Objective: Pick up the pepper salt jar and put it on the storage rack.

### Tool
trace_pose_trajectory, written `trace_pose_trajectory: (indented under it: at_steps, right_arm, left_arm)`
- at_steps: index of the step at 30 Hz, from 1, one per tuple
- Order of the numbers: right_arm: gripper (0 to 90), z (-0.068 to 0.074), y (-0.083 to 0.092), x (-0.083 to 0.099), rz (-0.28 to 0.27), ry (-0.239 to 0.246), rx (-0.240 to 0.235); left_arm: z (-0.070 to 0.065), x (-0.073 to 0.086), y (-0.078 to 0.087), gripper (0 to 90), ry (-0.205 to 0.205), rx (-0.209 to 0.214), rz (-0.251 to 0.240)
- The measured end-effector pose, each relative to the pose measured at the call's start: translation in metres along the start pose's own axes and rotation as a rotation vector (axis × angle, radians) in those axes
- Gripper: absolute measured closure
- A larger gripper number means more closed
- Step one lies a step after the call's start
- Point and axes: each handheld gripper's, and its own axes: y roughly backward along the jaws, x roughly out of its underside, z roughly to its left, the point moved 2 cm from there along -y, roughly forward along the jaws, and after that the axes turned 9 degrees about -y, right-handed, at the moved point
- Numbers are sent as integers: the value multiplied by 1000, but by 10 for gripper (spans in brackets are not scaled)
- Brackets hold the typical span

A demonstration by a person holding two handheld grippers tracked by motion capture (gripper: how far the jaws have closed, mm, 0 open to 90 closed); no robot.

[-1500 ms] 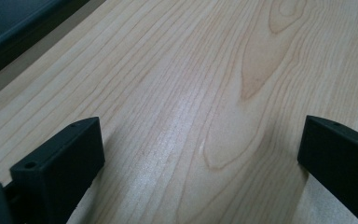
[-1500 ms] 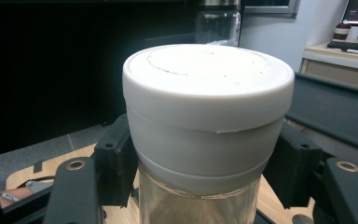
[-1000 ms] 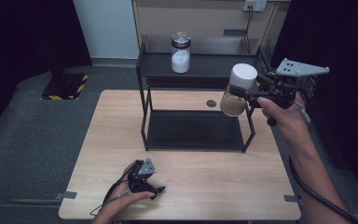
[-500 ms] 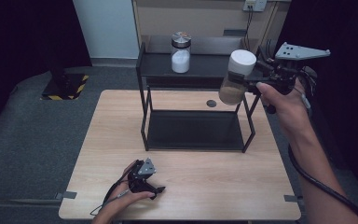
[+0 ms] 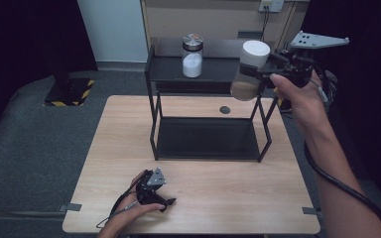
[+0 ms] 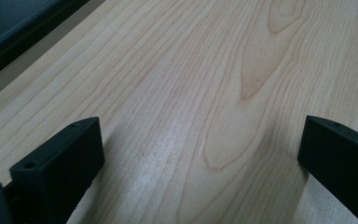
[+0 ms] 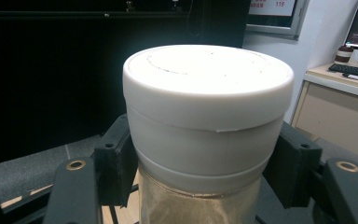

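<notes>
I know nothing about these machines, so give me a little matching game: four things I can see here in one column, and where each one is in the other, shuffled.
Things:
1. jar with white lid
2. jar with metal lid
3. left tool
4. dark round spot

Places:
A. on the rack's top shelf
B. low on the table's near edge, jaws open
C. clamped in the right tool, in the air
D. on the tabletop behind the rack

Pairs: 1-C, 2-A, 3-B, 4-D

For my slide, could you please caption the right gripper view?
Hand-held gripper clamping a white-lidded jar of tan powder.
</notes>
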Motion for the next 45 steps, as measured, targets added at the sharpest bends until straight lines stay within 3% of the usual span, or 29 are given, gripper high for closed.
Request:
trace_pose_trajectory:
  at_steps: [22, 45]
  right_arm:
    - [360, -15, -17, -23, -17, 9, 34]
    - [360, -40, -39, -24, -3, -19, 77]
  left_arm:
    - [-3, 0, 0, 0, -1, 3, -4]
    - [-6, 0, 0, 0, -17, 18, -5]
